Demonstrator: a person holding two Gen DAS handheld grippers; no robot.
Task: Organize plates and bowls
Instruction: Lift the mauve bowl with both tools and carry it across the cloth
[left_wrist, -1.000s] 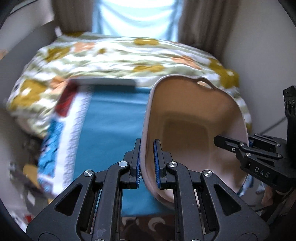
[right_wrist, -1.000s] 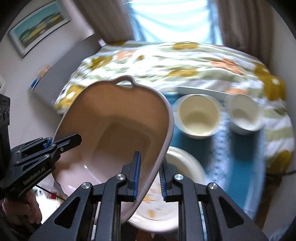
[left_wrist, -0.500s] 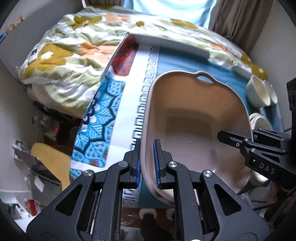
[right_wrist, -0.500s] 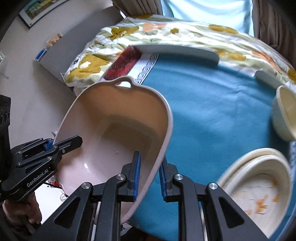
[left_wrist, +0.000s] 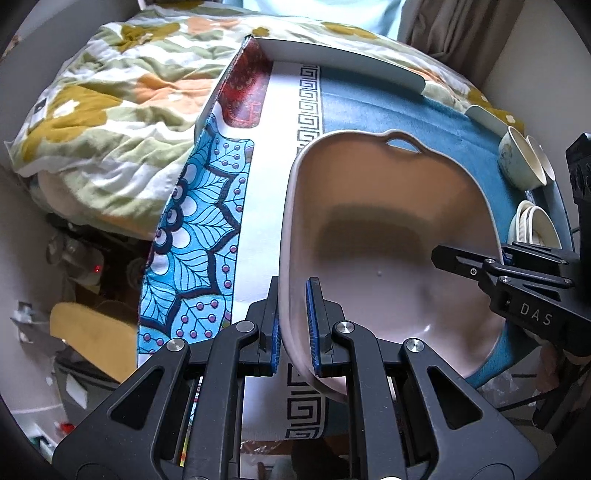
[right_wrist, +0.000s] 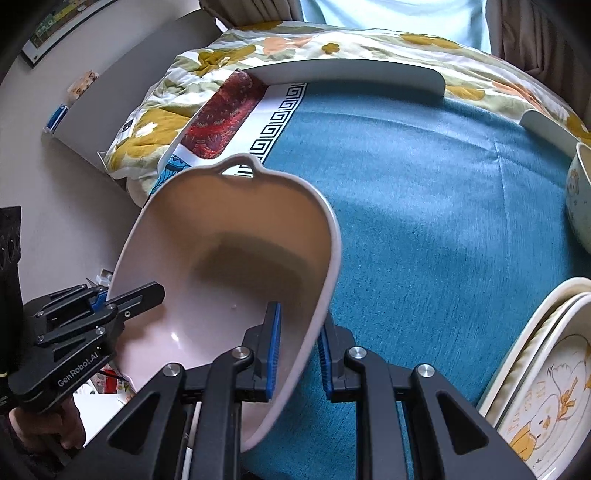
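A large pink plastic basin (left_wrist: 388, 229) with a loop handle is held by both grippers over the left part of a table with a blue cloth (right_wrist: 424, 206). My left gripper (left_wrist: 294, 325) is shut on the basin's left rim. My right gripper (right_wrist: 297, 354) is shut on its right rim; the basin also shows in the right wrist view (right_wrist: 229, 258). Two cream bowls (left_wrist: 524, 162) sit at the table's far right. Stacked cream plates (right_wrist: 546, 376) with a duck print lie at the near right, also seen in the left wrist view (left_wrist: 535, 229).
A patterned white, blue and red cloth edge (left_wrist: 207, 229) covers the table's left side. A white raised rail (right_wrist: 351, 70) runs along the table's far edge. A flowered quilt (left_wrist: 122, 96) on a bed lies behind and to the left. Clutter (left_wrist: 74, 258) sits on the floor at left.
Both grippers have carried the basin down and toward the table's left part. The view has tilted from the bed down onto the cloth; bowls and plates have slid to the right edge.
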